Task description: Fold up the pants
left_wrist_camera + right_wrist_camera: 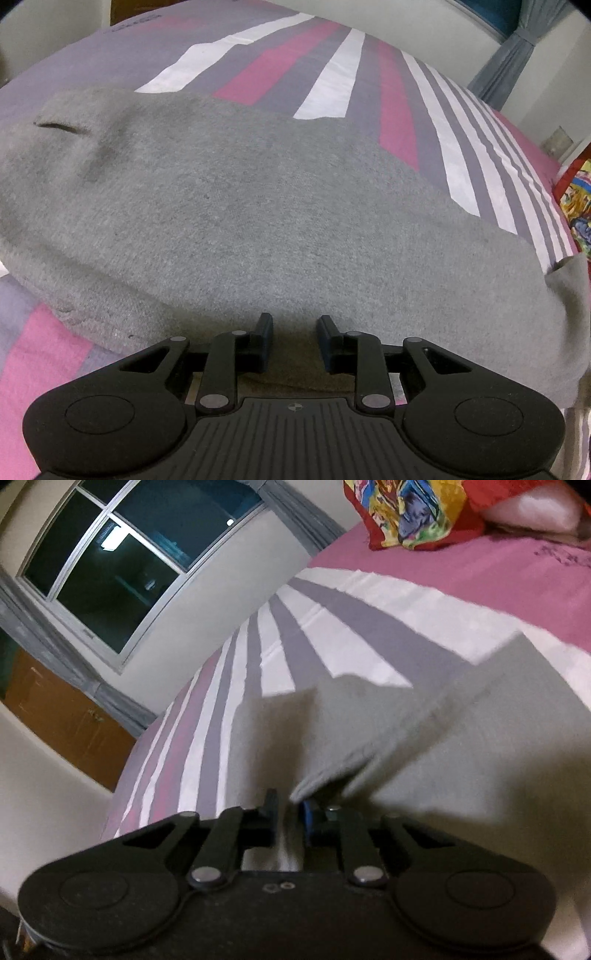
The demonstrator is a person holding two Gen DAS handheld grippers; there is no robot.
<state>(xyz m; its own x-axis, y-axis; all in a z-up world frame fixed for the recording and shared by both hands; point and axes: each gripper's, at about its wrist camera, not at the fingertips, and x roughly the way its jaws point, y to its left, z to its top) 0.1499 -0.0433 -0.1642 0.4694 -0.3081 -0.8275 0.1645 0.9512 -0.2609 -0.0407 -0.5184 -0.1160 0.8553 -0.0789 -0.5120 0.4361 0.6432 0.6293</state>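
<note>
Grey knit pants (258, 206) lie spread across a striped bed, with a pocket slit at the far left. My left gripper (295, 332) is open, its fingers resting over the near edge of the pants with nothing between them. In the right wrist view the grey pants (424, 746) lie folded in layers, and a fabric edge comes down to my right gripper (291, 812). Its jaws stand close together with cloth between them, so it is shut on the pants' edge.
The bed sheet (332, 74) has pink, white and purple stripes. A red and yellow patterned pillow (413, 509) lies at the head of the bed. A window (122, 565) with grey curtains and a wooden cabinet (62, 716) stand beyond the bed's side.
</note>
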